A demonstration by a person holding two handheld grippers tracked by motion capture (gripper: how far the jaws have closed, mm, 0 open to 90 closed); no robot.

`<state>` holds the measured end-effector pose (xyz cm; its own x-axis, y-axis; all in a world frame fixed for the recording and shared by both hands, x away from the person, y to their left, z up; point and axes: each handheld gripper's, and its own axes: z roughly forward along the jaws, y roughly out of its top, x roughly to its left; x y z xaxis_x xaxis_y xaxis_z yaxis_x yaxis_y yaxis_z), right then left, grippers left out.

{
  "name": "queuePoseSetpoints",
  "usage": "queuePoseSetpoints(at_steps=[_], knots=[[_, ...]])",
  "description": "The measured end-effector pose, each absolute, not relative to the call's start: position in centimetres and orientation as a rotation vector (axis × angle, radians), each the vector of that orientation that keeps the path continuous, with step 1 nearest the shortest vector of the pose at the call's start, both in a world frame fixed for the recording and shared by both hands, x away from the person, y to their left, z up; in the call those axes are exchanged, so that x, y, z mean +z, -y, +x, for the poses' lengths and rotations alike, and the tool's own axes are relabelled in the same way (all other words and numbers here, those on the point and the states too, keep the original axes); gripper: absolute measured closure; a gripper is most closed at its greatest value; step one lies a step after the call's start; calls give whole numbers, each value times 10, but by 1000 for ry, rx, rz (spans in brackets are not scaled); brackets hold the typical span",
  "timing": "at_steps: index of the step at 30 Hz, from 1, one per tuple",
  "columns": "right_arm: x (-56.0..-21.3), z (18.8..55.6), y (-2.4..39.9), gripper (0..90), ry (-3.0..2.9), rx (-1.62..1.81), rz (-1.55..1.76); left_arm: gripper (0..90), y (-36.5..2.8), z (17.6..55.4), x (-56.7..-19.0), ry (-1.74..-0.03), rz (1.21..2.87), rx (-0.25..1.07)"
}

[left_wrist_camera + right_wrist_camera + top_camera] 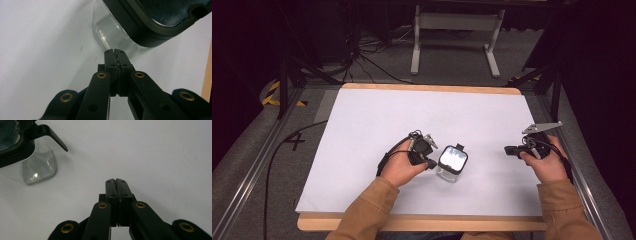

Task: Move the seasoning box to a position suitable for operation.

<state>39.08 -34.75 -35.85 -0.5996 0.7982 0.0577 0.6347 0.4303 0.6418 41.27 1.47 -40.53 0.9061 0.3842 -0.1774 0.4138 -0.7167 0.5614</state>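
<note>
A clear container (452, 164) with a dark-rimmed lid (453, 159) stands on the white surface (377, 115), a little below and right of the middle of the high view. At its upper edge a black latch tab (460, 147) sticks out from the lid. The left gripper (431, 163) sits just left of the container in that view, held in the person's left hand (401, 168), with its tips right at the container's left side. In the left gripper view its two black jaws are pressed together with nothing between them, and their tips end right against the lower glass wall of the container (110, 35), which fills the upper middle of the frame below the overhanging dark lid (160, 22); whether the tips actually touch the glass cannot be told. The right gripper (508, 149) is at the right of the high view, well apart from the container, held in the right hand (548, 162) and pointing left toward it. In the right gripper view its jaws are likewise closed flat on each other and empty above bare white surface (150, 157), with the container (38, 166) in the upper left corner of the frame, its lid (15, 147) and latch tab (53, 136) jutting to the right.
</note>
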Motion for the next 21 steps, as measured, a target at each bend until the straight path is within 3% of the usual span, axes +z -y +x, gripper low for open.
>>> queuePoseSetpoints(at_steps=[21], knots=[[-360, 390, 344, 899, -2443, 917, 1236, 894, 1, 404, -407, -499, 2513, -98]])
